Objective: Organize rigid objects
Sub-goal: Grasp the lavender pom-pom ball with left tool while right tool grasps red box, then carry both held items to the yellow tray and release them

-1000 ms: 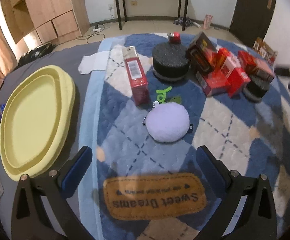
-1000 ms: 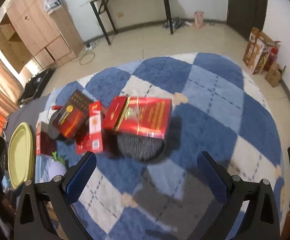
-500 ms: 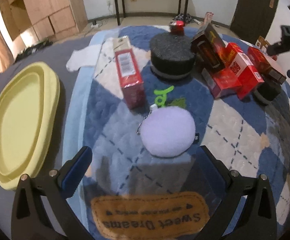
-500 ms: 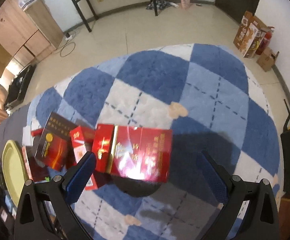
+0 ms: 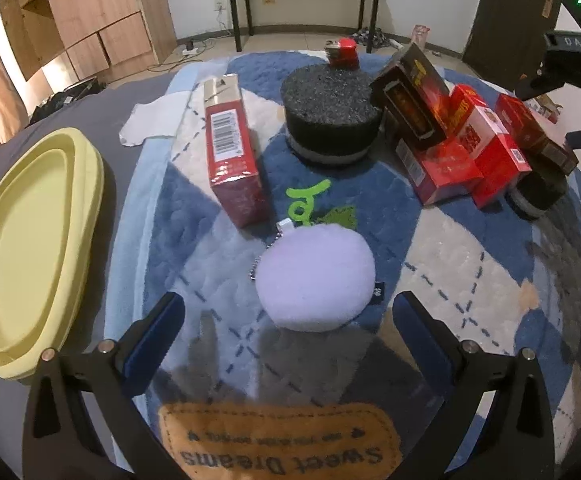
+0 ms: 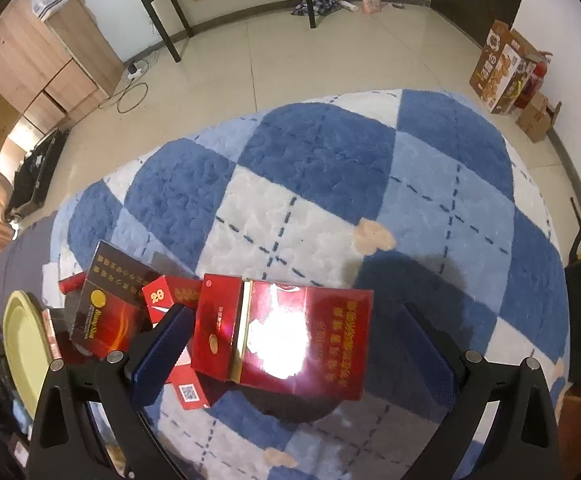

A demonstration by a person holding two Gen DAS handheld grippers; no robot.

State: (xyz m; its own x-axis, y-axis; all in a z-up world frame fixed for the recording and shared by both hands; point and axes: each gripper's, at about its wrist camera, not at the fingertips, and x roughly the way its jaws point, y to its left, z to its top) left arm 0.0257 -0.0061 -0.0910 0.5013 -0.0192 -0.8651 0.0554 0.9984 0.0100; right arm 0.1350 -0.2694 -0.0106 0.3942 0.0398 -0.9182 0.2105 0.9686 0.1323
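Two views, both over a blue-and-white checked rug.

Left wrist view, left to right:
- Yellow oval tray at the left edge, on grey cloth beside the rug.
- White cloth in the upper left, at the rug's border.
- Long red carton left of centre, lying flat, barcode up.
- Green loop and lilac plush puff in the centre, puff just ahead of the left gripper, not touching it; fingers spread wide, nothing between them.
- Black round foam block upper centre, small red-topped item behind it.
- Pile of red boxes upper right, leaning on one another; dark box tilted on top at the pile's left.
- Small black round block at the right, under the end of the pile.
- Orange "Sweet Dreams" label at the bottom centre.

Right wrist view, left to right:
- Yellow tray edge at lower left.
- Dark box tilted, lower left.
- Small red pack marked 20 beside it.
- Large glossy red box low in the centre, sitting between the spread fingers of the right gripper; contact with either finger: cannot tell.
- Cardboard boxes on the floor, upper right.
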